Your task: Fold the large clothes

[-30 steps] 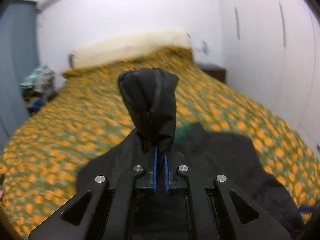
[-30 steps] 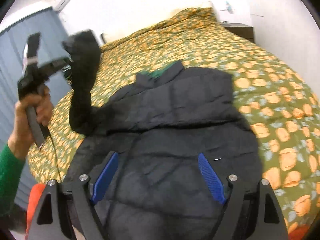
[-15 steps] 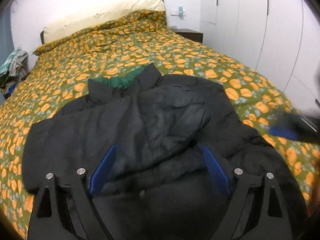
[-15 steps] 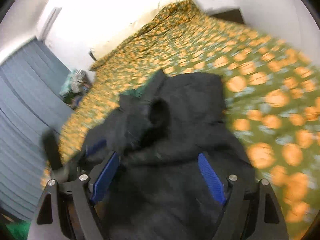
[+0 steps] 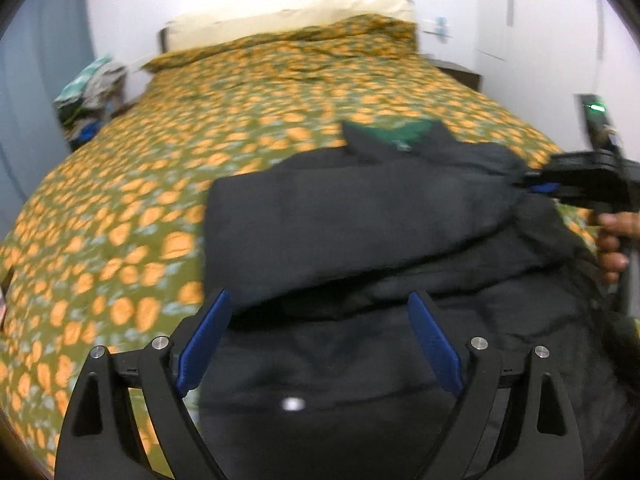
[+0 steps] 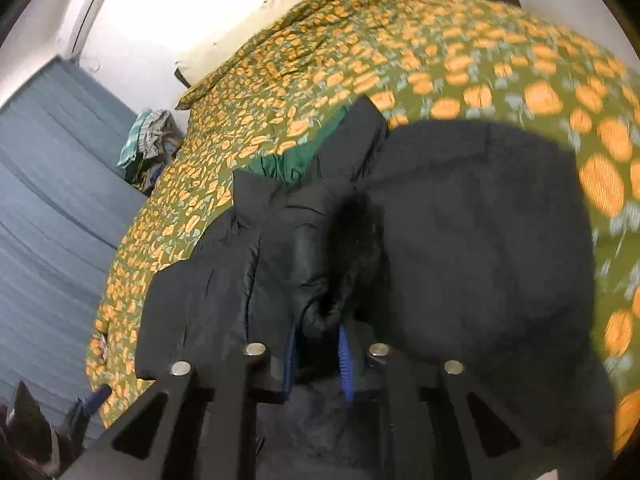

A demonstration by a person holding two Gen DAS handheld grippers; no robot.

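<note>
A large black padded jacket (image 5: 360, 232) with a green lining at the collar (image 5: 400, 134) lies on the bed; it also shows in the right wrist view (image 6: 460, 220). One sleeve is folded across its front. My left gripper (image 5: 320, 336) is open and empty, just above the jacket's lower part. My right gripper (image 6: 318, 332) is shut on a bunched fold of the jacket's sleeve (image 6: 320, 304). In the left wrist view the right gripper (image 5: 538, 184) pinches the jacket at its right side, held by a hand (image 5: 616, 244).
The bed has a green cover with orange print (image 5: 200, 152) and a pale pillow (image 5: 288, 20) at the head. A pile of clothes (image 5: 88, 96) sits at the bed's left. Blue curtains (image 6: 48, 200) hang left, white wardrobe doors (image 5: 540, 20) right.
My left gripper let go of the sleeve it held up and opened; the sleeve now lies across the jacket. My right gripper went from open to shut on the jacket's right side.
</note>
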